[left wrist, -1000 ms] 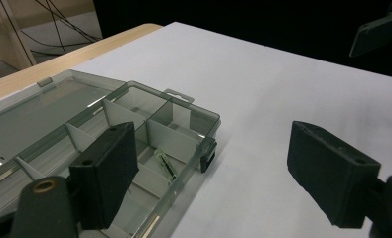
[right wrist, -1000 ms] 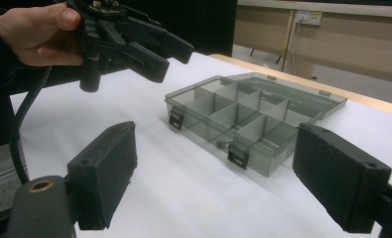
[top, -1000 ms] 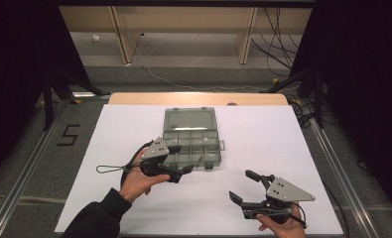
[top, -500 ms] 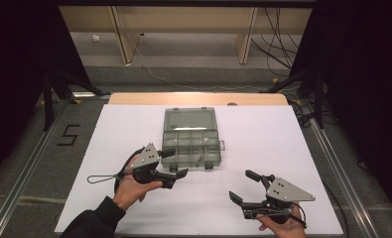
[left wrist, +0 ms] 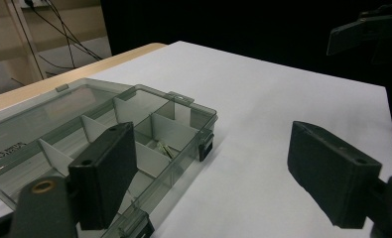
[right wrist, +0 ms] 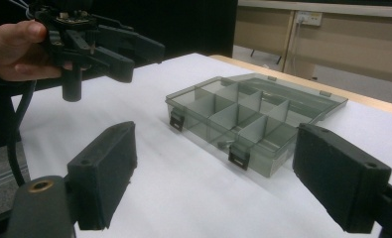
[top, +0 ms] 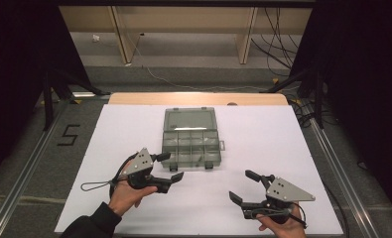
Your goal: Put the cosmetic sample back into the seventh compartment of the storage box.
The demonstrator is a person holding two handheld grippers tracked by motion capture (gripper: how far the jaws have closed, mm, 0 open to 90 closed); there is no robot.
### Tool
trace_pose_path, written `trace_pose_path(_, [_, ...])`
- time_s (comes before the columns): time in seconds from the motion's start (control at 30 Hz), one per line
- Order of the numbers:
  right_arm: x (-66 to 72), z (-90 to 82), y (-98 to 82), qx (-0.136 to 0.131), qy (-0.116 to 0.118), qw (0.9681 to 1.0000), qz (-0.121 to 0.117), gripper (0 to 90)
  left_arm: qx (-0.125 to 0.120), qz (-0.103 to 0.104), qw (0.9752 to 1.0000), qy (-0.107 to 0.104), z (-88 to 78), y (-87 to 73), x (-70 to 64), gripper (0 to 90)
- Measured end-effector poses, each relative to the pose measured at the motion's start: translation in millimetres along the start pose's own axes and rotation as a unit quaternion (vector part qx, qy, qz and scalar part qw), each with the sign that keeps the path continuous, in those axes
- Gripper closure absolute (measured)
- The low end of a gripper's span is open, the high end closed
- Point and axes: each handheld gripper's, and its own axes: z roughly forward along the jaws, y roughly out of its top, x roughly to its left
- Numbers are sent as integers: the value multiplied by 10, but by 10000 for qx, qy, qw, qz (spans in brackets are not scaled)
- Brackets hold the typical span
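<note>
The left gripper (top: 169,166) has pulled back from the clear box (top: 190,138), which sits open mid-table, and both it and the right gripper (top: 244,186) gape wide holding nothing, so come in slow and straight at the box's front edge.

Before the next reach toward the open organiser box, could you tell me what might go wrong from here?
The left hand-held gripper hovers open right by the organiser box; a careless move could knock its front latches or push the light box across the white table. The small part lies deep between dividers, so the wide jaws may catch the walls.
</note>
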Motion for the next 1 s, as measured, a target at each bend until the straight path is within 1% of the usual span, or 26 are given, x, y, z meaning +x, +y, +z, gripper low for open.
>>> trace_pose_path(0.03, [9, -10, 2, 80, 19, 9999, 72, 184, -22, -29, 10000, 0, -6, -5, -5, 188])
trace_pose_path(0.07, [10, -10, 2, 83, 24, 9999, 81, 184, -70, -57, 10000, -32, -11, -10, -9, 182])
trace_pose_path(0.1, [10, -11, 2, 85, 24, 9999, 82, 184, -62, -4, 10000, -19, -28, -11, -11, 180])
trace_pose_path(0.13, [-4, 15, -4, -114, 6, 9999, -27, 184, -74, -14, 10000, -8, -37, -15, -15, 179])
trace_pose_path(0.2, [17, 8, -5, -23, 77, 9999, 137, 184, -120, -30, 9999, 6, -59, -22, -28, 169])
trace_pose_path(0.23, [-3, -1, 1, -14, -9, 10000, -33, 184, -158, -43, 9999, -13, -70, -26, -34, 169])
trace_pose_path(0.27, [-3, -2, 2, -10, -8, 10000, -28, 184, -163, -36, 9999, -16, -81, -29, -37, 169])
trace_pose_path(0.3, [0, -4, 4, -2, 2, 10000, -5, 184, -199, -88, 9998, 1, -91, -36, -50, 169])
trace_pose_path(0.33, [-2, -1, 2, -12, -9, 10000, -25, 184, -199, -31, 9998, -10, -104, -40, -51, 169])
trace_pose_path(0.43, [-2, -1, 2, -14, -9, 10000, -30, 184, -222, -48, 9997, -8, -136, -64, -68, 169])
trace_pose_path(0.47, [-2, -1, 2, -15, -9, 10000, -29, 184, -258, -77, 9996, -37, -140, -74, -71, 169])
trace_pose_path(0.5, [-1, -1, 2, -15, -9, 10000, -32, 184, -217, -44, 9998, 14, -159, -80, -77, 169])
trace_pose_path(0.6, [-1, -1, 2, -14, -10, 10000, -31, 184, -248, -85, 9997, -5, -183, -101, -85, 169])
trace_pose_path(0.63, [3, -5, 4, 6, 6, 10000, 13, 184, -203, -67, 9998, 45, -199, -103, -86, 169])
trace_pose_path(0.7, [2, -5, 4, 0, 0, 10000, -2, 184, -265, -74, 9996, 59, -217, -111, -92, 169])
trace_pose_path(0.73, [2, -5, 4, 2, 0, 10000, 0, 184, -245, -55, 9997, 78, -232, -110, -93, 169])
trace_pose_path(0.77, [4, -7, 5, 9, 10, 10000, 23, 183, -268, -37, 9996, 33, -237, -113, -87, 169])
trace_pose_path(0.8, [4, -6, 4, 11, 12, 10000, 21, 183, -246, -101, 9996, 82, -250, -117, -97, 169])
trace_pose_path(0.83, [5, -6, 4, 10, 15, 10000, 14, 184, -244, -81, 9996, 77, -259, -118, -97, 168])
trace_pose_path(0.87, [5, -6, 4, 10, 17, 10000, 16, 184, -263, -115, 9995, 97, -267, -121, -104, 168])
trace_pose_path(0.9, [5, -6, 4, 9, 16, 10000, 13, 183, -256, -82, 9996, 91, -278, -122, -103, 168])
trace_pose_path(1.0, [5, -6, 4, 12, 15, 10000, 15, 183, -290, -76, 9995, 121, -302, -126, -112, 168])
